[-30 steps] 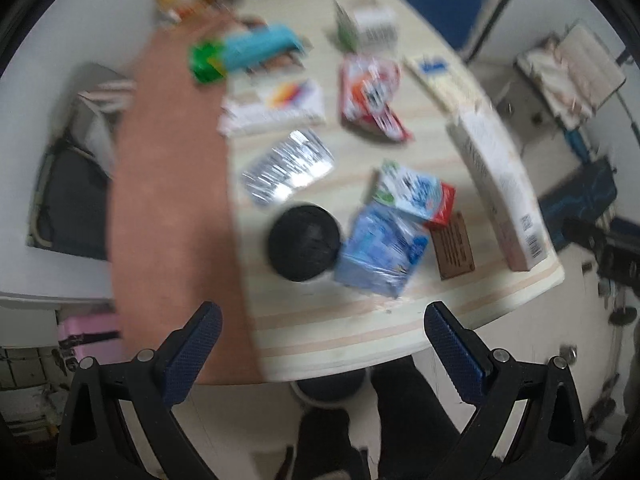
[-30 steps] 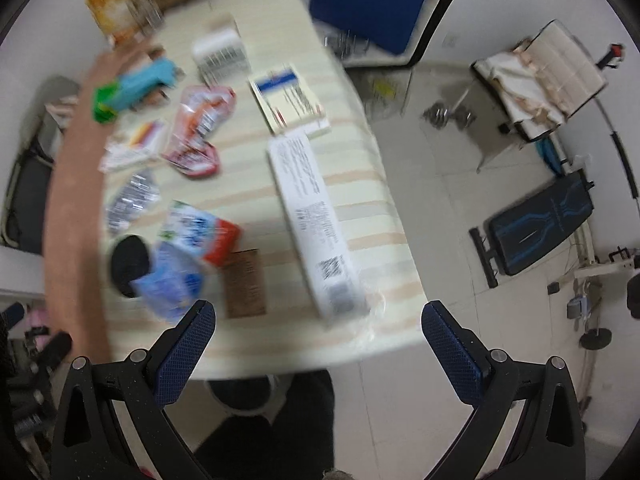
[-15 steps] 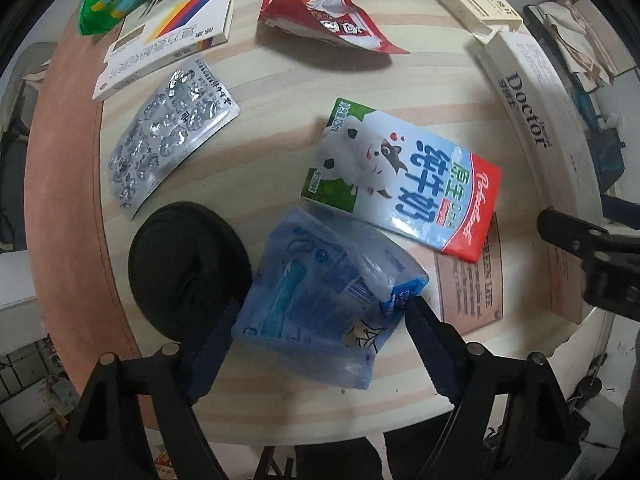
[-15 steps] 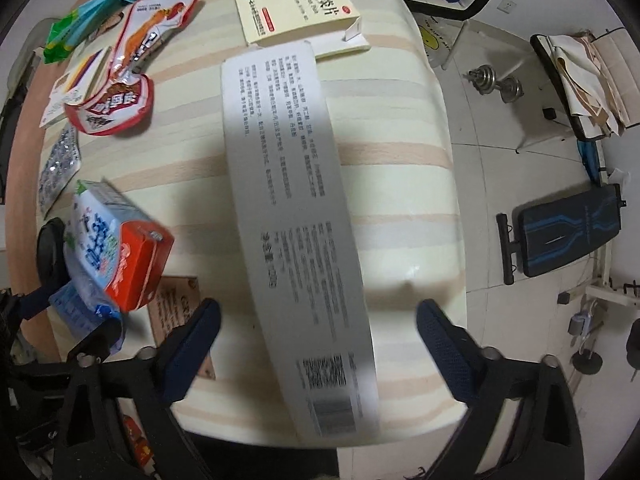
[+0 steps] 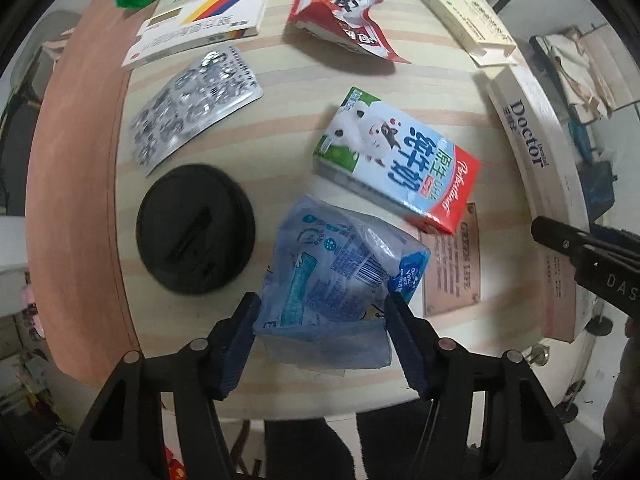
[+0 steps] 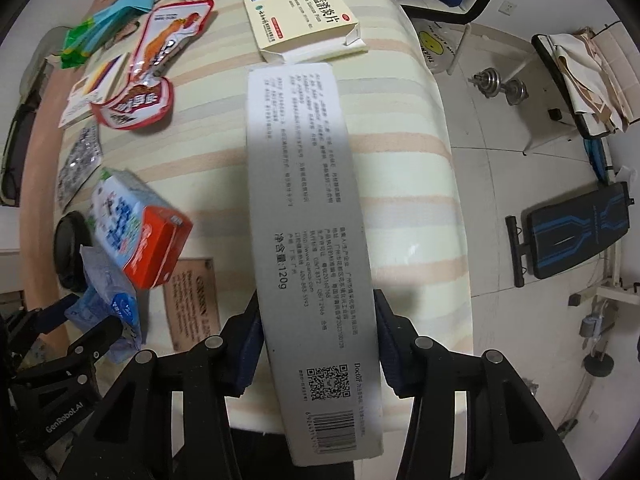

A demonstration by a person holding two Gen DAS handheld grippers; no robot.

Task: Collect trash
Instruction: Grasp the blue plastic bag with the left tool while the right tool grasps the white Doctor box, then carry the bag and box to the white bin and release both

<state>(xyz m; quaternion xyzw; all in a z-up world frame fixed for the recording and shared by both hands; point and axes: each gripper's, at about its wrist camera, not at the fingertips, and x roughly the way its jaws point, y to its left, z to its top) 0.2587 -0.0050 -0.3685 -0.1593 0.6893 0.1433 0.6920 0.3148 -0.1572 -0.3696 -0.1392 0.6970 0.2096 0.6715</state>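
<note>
Bracketing the blue plastic wrapper, the left gripper has its pads against both flanks of the wrapper's near end; the grip looks closed on it, though firm pressure cannot be confirmed. The right gripper likewise straddles the long toothpaste box, its pads touching the two long sides near the barcode end. The box's long axis runs straight away from the right gripper, overhanging the near edge of the table. Each item lies nearest its own hand, so a straight lift should suit both. Just left of the wrapper sits a black round lid; just beyond it lies a milk carton, resting partly on a brown card. Farther off lie a blister pack, a red snack pouch and a yellow medicine box.
</note>
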